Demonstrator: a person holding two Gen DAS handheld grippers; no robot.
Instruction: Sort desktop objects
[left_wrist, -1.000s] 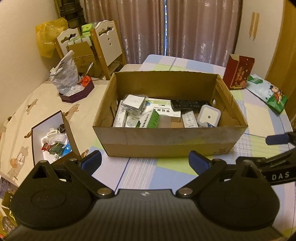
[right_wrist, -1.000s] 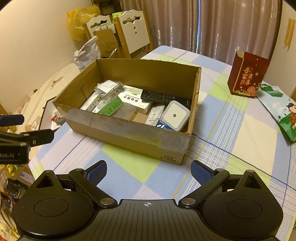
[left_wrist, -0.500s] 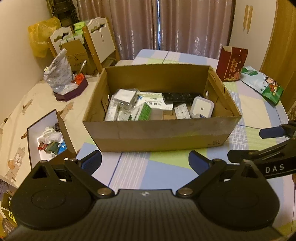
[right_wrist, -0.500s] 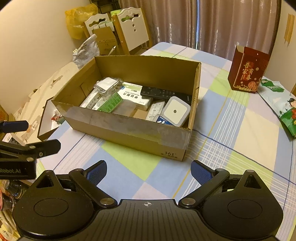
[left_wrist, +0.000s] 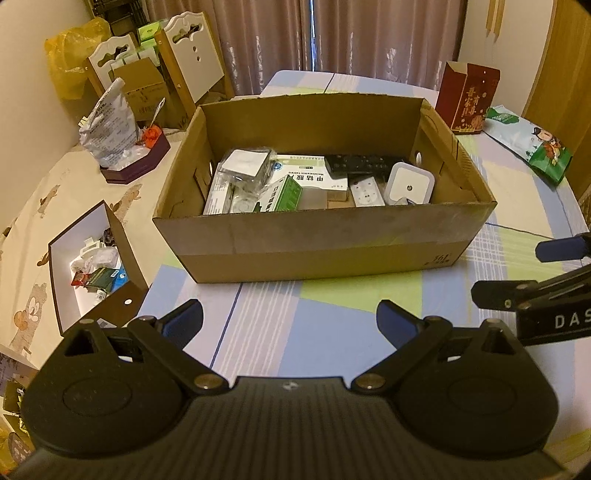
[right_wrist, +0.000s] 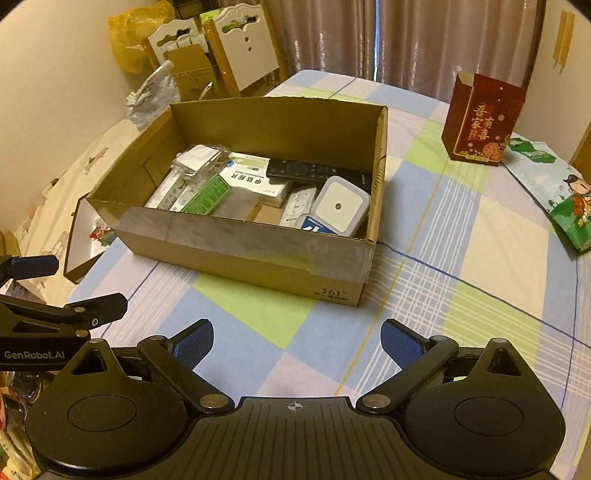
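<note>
Bare checked tabletop (right_wrist: 295, 317) lies open between both tongs and the brown cardboard box (right_wrist: 255, 254), whose near wall bars a level reach, leaving only its open top. Inside, a black remote control (right_wrist: 314, 170), white medicine cartons (right_wrist: 255, 181) and a white square plug-in device (right_wrist: 340, 204) crowd the floor. To the right, tabletop stays free up to the red paper gift bag (right_wrist: 480, 122).

Both tools are matte black plastic. The left tongs (left_wrist: 290, 323) have two rounded housings, each with an oval recess, joined by a ribbed central plate bearing a small crosshair mark. Silver rivets pin the angled linkage bars, and the fingers (left_wrist: 184, 321) carry blue pads. The right tongs (right_wrist: 297, 341) are built alike, their blue pads finely textured. White lettering marks the sides: "DAS" on the right tool (cut off at the frame edge), "GenRobot.AI" on the left one.
</note>
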